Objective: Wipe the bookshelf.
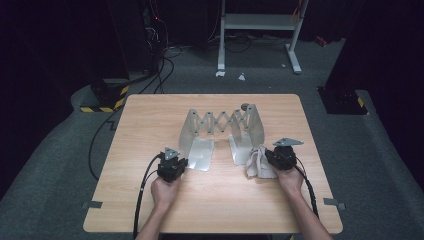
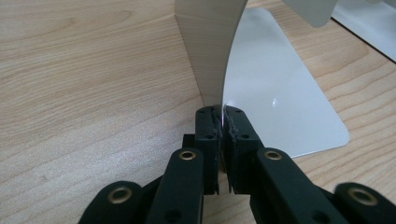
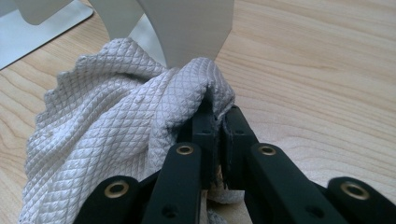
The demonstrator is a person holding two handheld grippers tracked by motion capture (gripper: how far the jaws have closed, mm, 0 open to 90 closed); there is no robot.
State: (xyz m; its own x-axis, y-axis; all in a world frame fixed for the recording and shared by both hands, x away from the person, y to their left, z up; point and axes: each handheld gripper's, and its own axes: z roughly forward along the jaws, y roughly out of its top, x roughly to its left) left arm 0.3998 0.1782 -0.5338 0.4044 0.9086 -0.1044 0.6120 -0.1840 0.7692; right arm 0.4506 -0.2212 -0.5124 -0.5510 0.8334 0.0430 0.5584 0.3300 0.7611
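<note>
A silver metal folding rack [image 1: 220, 122] with a scissor link between two upright plates stands mid-table. My left gripper [image 1: 180, 162] sits at the rack's left plate. In the left gripper view, the left gripper [image 2: 223, 114] is shut on the lower edge of that upright plate [image 2: 210, 46], beside its flat foot [image 2: 275, 93]. My right gripper [image 1: 267, 157] is at the rack's right plate, shut on a white quilted cloth [image 1: 257, 162]. In the right gripper view, the cloth [image 3: 116, 121] bunches over the right gripper [image 3: 218, 116] and touches the right upright plate [image 3: 191, 28].
The wooden table [image 1: 150, 125] has grey tape tabs at its front corners [image 1: 92, 204]. On the floor behind it stand a white metal frame [image 1: 257, 22], loose cables [image 1: 165, 65] and a base striped yellow and black [image 1: 107, 97].
</note>
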